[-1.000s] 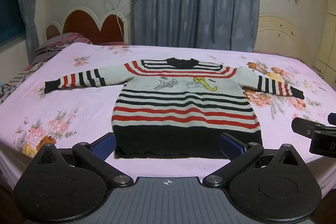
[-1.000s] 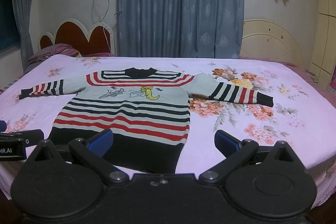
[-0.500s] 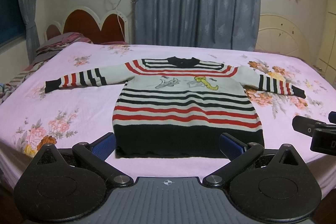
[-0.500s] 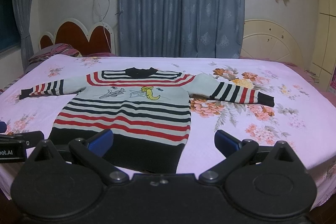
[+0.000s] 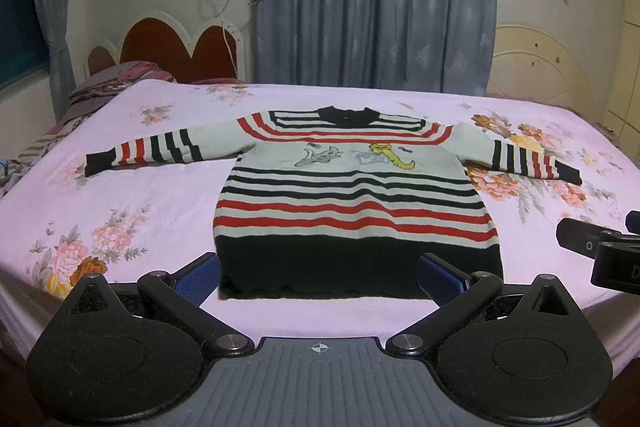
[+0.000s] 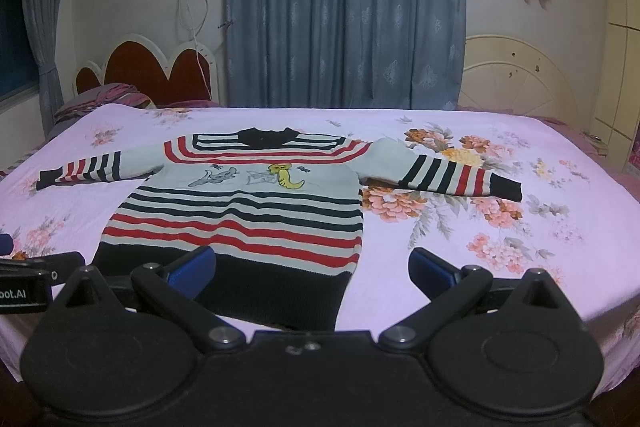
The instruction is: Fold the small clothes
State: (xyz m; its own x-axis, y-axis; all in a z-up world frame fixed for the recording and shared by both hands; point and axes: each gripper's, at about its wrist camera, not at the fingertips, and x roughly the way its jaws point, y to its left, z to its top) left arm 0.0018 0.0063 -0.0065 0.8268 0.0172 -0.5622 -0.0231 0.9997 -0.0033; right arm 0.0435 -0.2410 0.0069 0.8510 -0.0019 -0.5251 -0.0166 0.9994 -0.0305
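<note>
We see the sweater (image 5: pixel 356 195) spread flat on the bed (image 5: pixel 120 195), mid-frame. Our left gripper (image 5: pixel 320 277) and right gripper (image 6: pixel 312 267) hover at its hem, both released, holding nothing.

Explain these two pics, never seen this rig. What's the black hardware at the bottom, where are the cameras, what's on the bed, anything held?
No robot arm here: a person holds a two-finger gripper in each hand, each carrying a fisheye camera that looks forward along its fingers. One picture is from the left gripper, the other from the right gripper; the black hardware is each gripper's own body, with blue pads at the fingertips. Each view also catches the other gripper at its edge. A striped child's sweater lies flat, sleeves spread, on the pink floral bedsheet. Both grippers are open and hold nothing.
</note>
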